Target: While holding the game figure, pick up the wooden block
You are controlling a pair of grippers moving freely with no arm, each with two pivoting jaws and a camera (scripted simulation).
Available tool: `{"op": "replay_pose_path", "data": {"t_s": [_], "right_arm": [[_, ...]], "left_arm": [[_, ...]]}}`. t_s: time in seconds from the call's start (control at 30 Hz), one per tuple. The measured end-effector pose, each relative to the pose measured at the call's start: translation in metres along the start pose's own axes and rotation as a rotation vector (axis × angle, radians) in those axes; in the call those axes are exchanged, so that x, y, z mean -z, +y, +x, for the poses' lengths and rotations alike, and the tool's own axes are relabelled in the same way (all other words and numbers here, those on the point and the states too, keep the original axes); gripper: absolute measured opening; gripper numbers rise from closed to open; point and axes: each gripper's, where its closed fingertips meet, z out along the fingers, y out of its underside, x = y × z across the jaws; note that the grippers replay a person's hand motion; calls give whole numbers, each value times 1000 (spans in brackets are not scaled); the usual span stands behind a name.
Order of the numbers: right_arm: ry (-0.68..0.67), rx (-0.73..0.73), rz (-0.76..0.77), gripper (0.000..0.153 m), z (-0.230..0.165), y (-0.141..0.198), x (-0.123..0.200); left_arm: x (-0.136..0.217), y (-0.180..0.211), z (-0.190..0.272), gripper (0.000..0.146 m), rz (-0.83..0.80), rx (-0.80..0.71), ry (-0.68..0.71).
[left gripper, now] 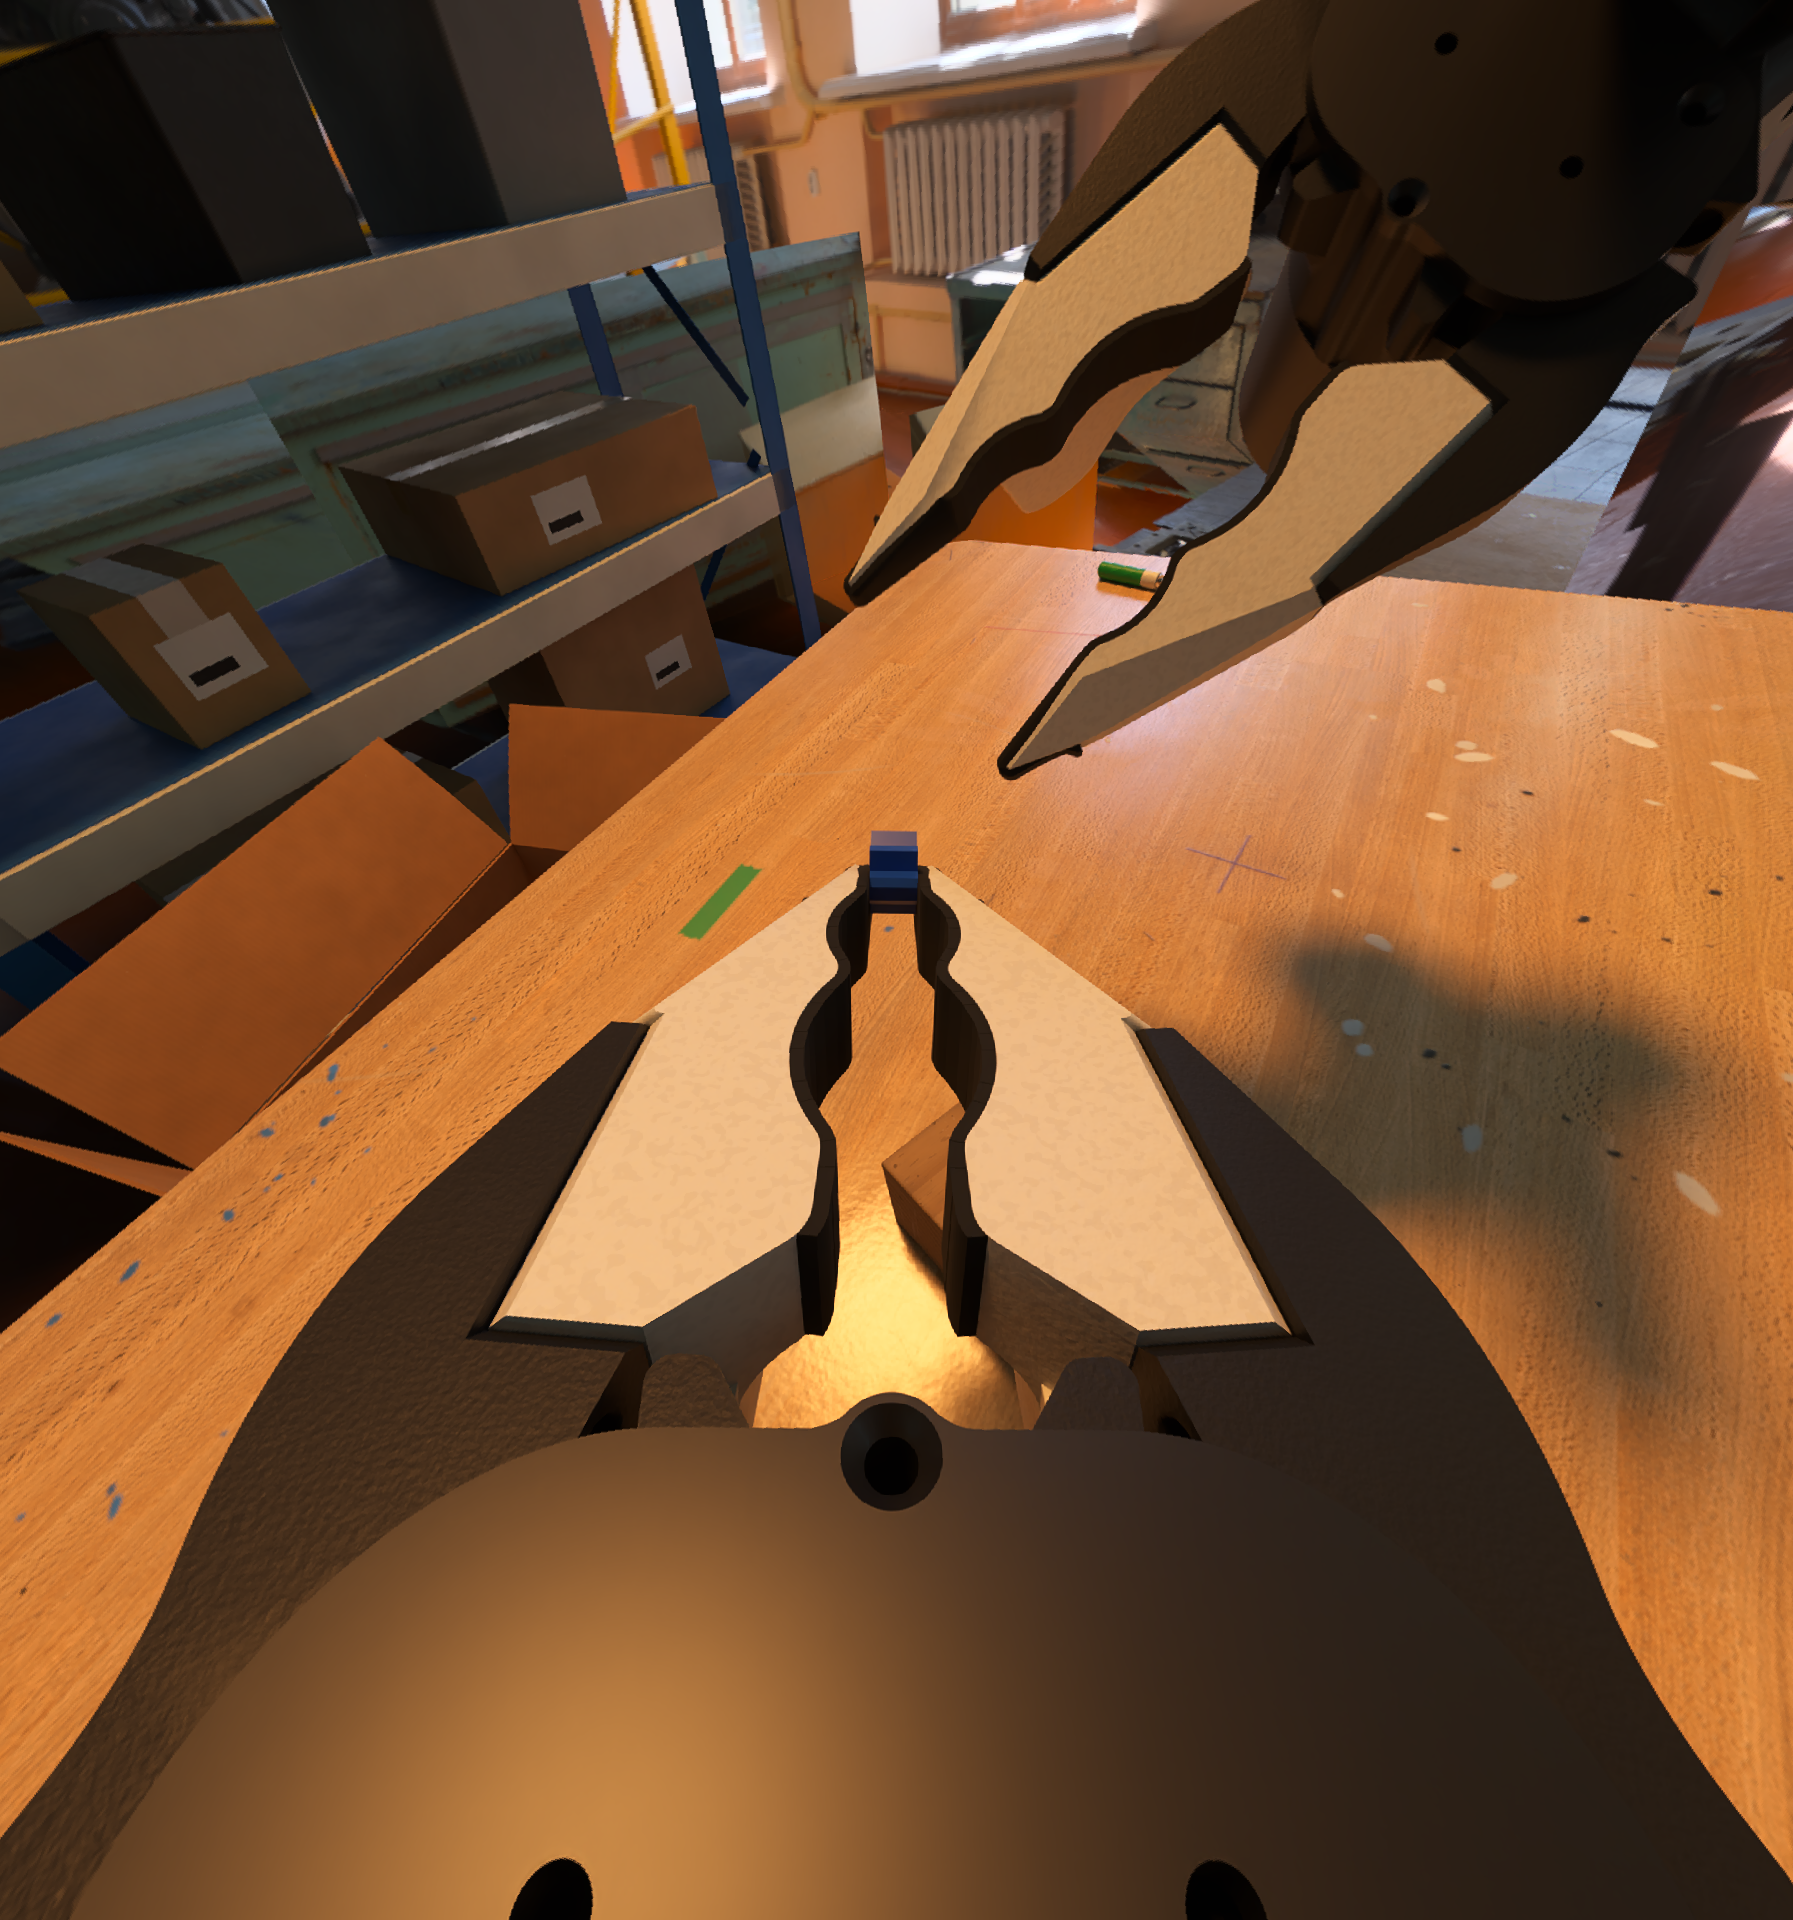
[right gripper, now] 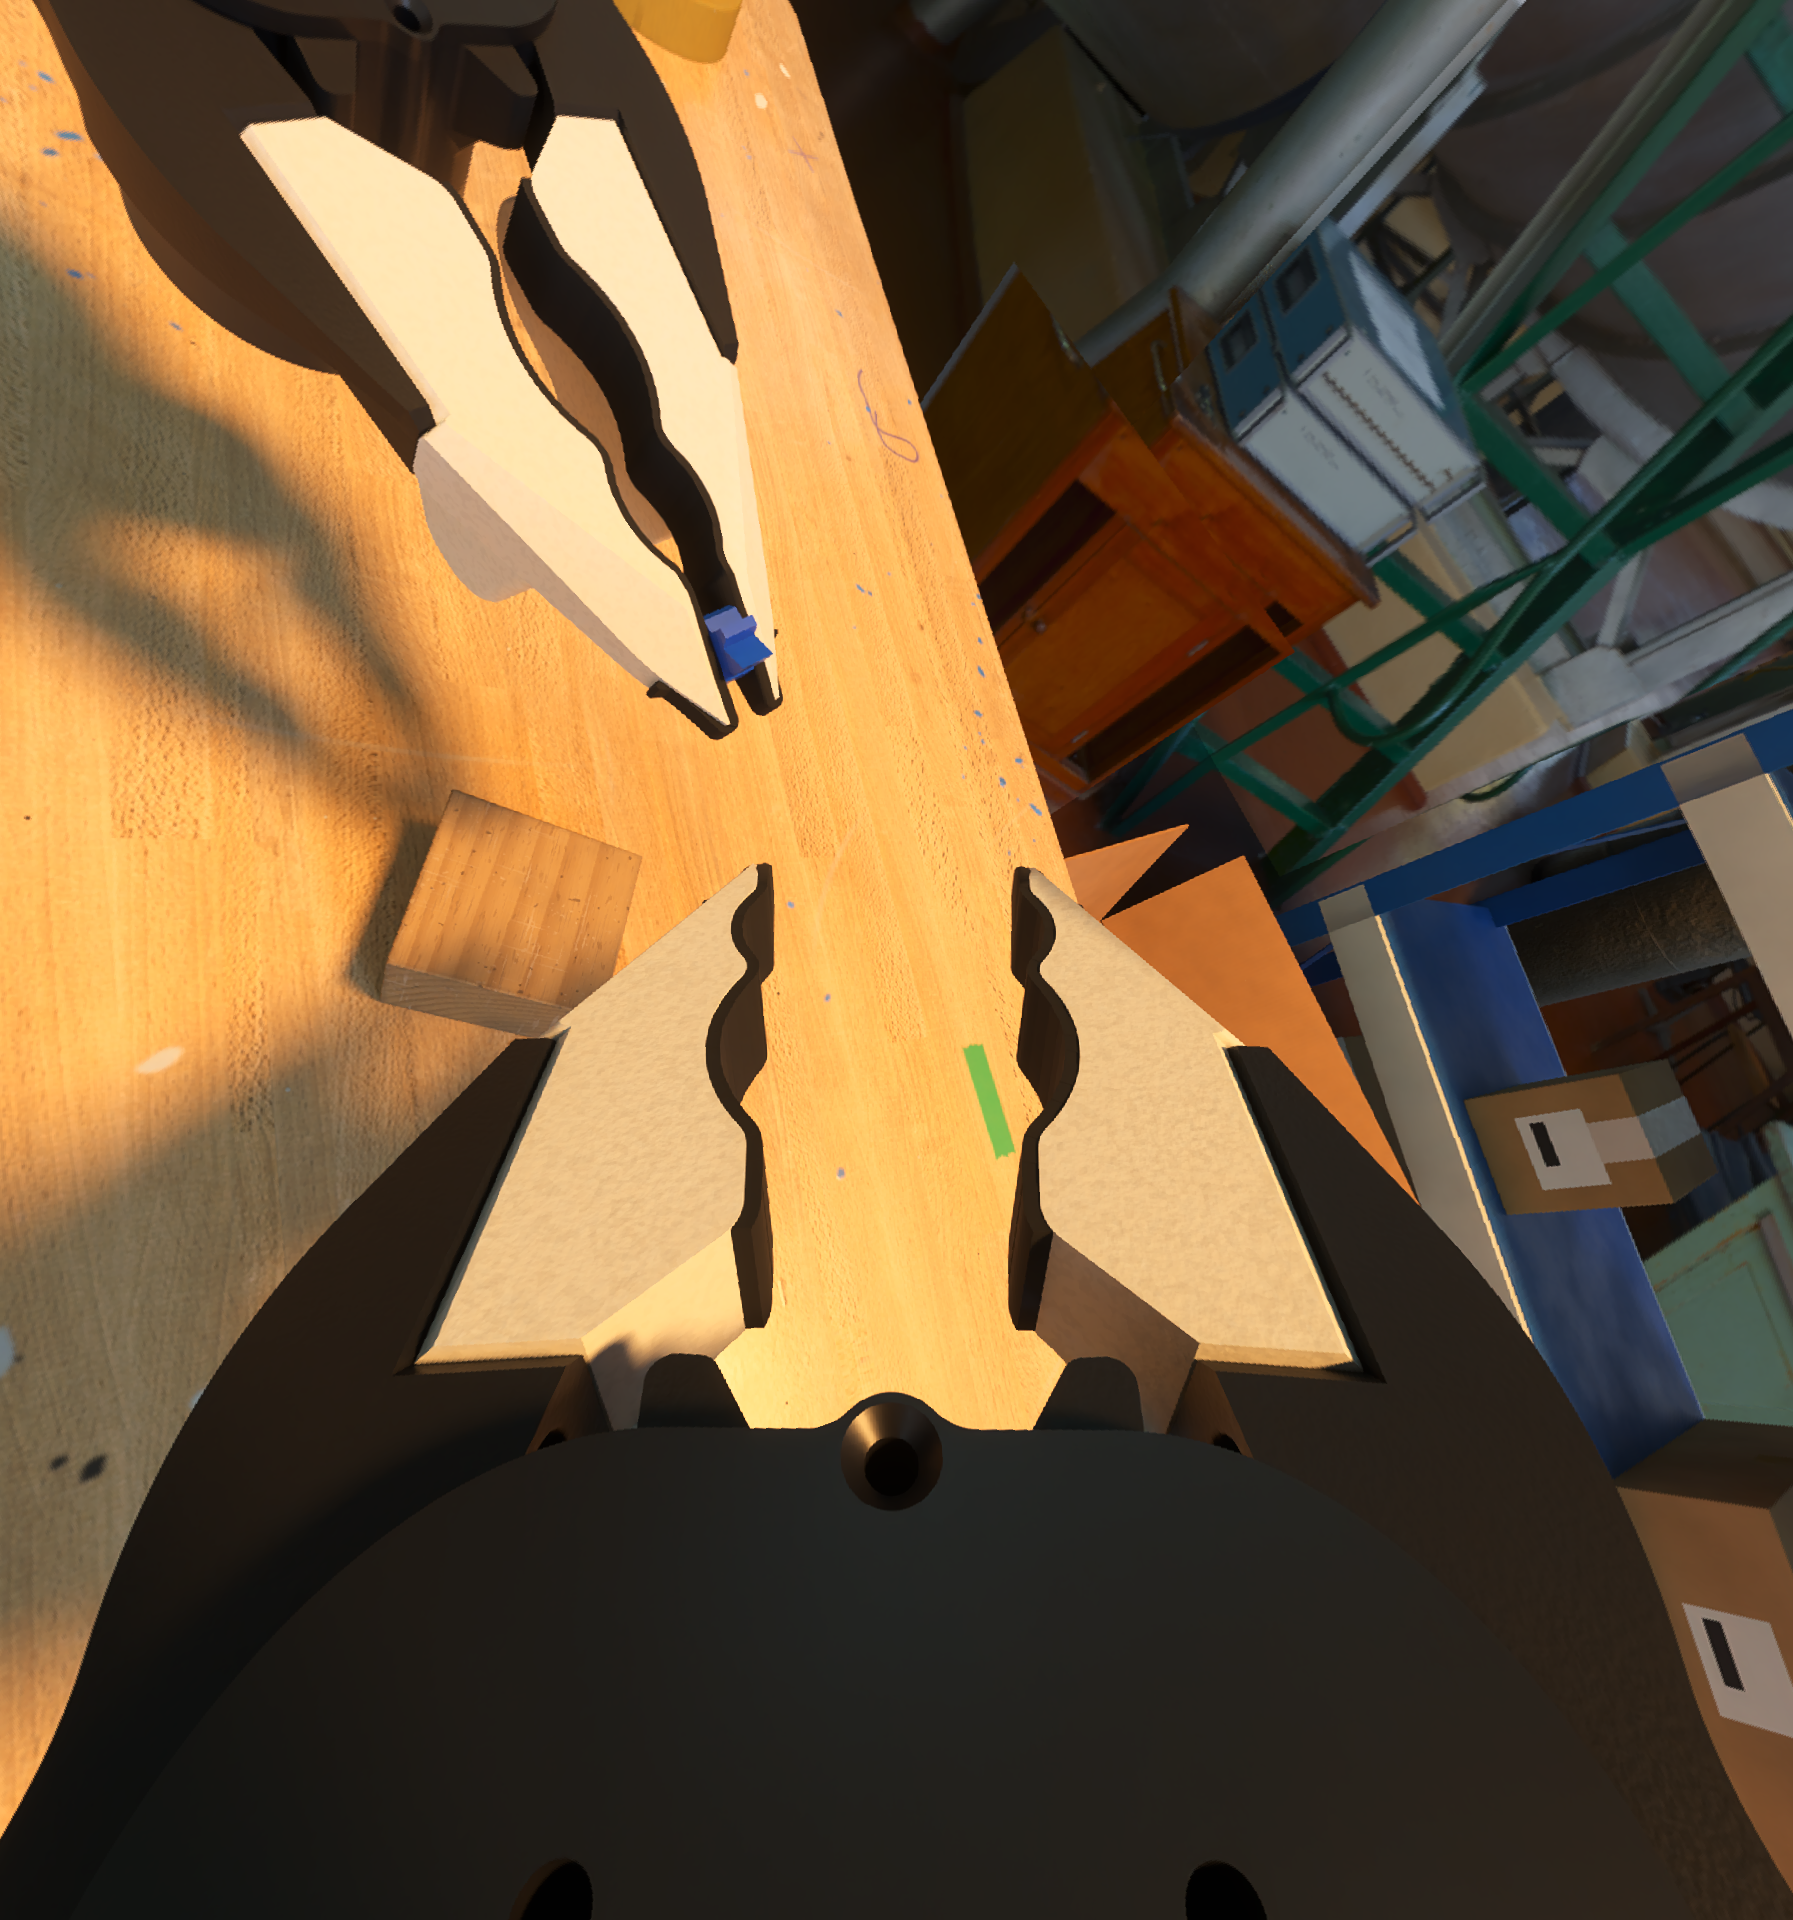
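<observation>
The wooden table [left gripper: 1287,1039] fills both views. At 10 o'clock of the left wrist view stands a blue shelf rack [left gripper: 352,665] with cardboard boxes [left gripper: 528,488]. The left gripper [left gripper: 893,883] pinches the blue game figure [left gripper: 893,864] at its fingertips. The right gripper [right gripper: 892,883] hovers with its fingers spread, nothing between them. The wooden block [right gripper: 513,914] lies on the table at 9 o'clock of the right gripper's tips, beside its left finger; the left wrist view shows only a corner of it between the fingers. Only the left wrist view shows a green battery [left gripper: 1131,575] at 1 o'clock. Green tape [right gripper: 987,1101] marks the table.
</observation>
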Motion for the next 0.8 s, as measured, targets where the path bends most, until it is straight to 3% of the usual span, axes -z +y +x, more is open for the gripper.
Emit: {"op": "replay_pose_path", "data": {"t_s": [0.2,0.37,0.5,0.6,0.67,0.8], "right_arm": [[45,-4,-7,47,6,-2,-2],[121,-160,-122,54,23,17,-6],[-23,-321,-183,74,4,33,-15],[-212,-398,-240,91,-33,41,-22],[-328,-401,-291,97,-64,45,-29],[-377,-382,-422,108,-108,63,-55]], "left_arm": [[2,7,-4,7,-54,-3,-21],[11,15,-25,7,-177,-58,-207],[24,11,-40,7,-197,-73,-313],[34,1,-47,7,-156,-41,-343],[37,-7,-46,7,-97,9,-310],[41,-15,-46,7,-36,53,-257]]}}
